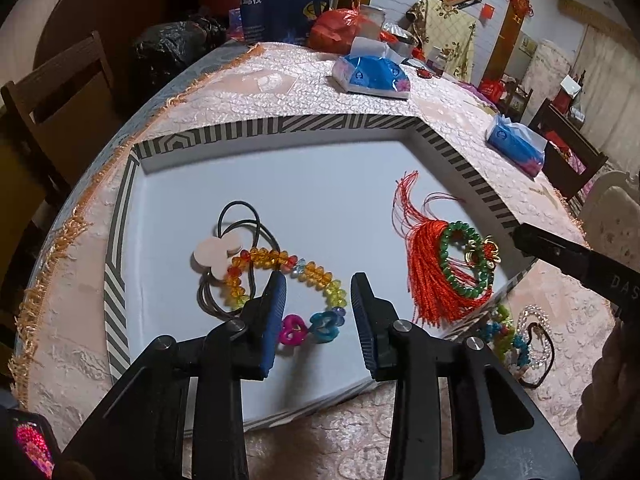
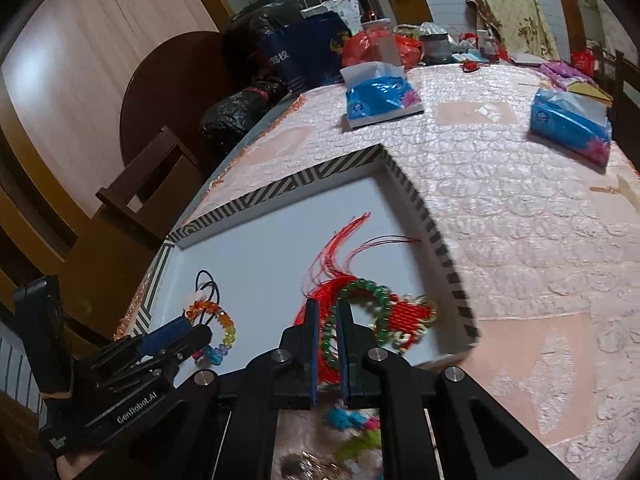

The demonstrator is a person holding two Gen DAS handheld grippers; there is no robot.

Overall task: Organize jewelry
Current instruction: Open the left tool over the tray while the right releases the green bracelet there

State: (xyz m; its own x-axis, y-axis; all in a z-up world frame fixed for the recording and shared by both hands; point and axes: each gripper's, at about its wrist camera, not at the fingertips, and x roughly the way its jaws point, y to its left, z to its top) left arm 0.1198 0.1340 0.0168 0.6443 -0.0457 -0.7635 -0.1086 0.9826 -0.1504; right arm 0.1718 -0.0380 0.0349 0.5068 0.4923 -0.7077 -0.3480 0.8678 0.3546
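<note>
On the tabletop (image 1: 280, 92), under a pink quilted cloth, sits a shallow white tray (image 1: 320, 128) with a striped rim. Two blue tissue packs lie well apart from it, farther back.

Inside the tray, right side: green bead bracelet (image 1: 466, 264) with a red tassel (image 1: 428, 280) and a small gold ornament. Right hand-held gripper (image 2: 328, 328) is clenched, and the green bead strand runs through the narrow gap between its pads, so it reads as grasping the bracelet at its near arc. Tassel threads fan out limp across the tray floor.

Left side of tray: rainbow bead bracelet (image 1: 280, 276) with pink and blue heart charms, lying partly over a black elastic hair tie (image 1: 240, 240) that carries a pale mouse-shaped charm. Left hand-held gripper (image 1: 318, 288) is released; the bracelet's arc and the hearts lie between the blue pads, which stand clear of them.

Outside the tray, near its right corner: a small heap of further beaded pieces (image 1: 516, 332), colours mixed, details too blurred to sort.

Handling, as judged: all pieces light, the strands floppy and probably elastic, the faceted beads hard and slick. Best pinched across the strand itself, between beads. The tassel will trail and may snag on the rim. The rainbow bracelet may drag the hair tie along if lifted.
</note>
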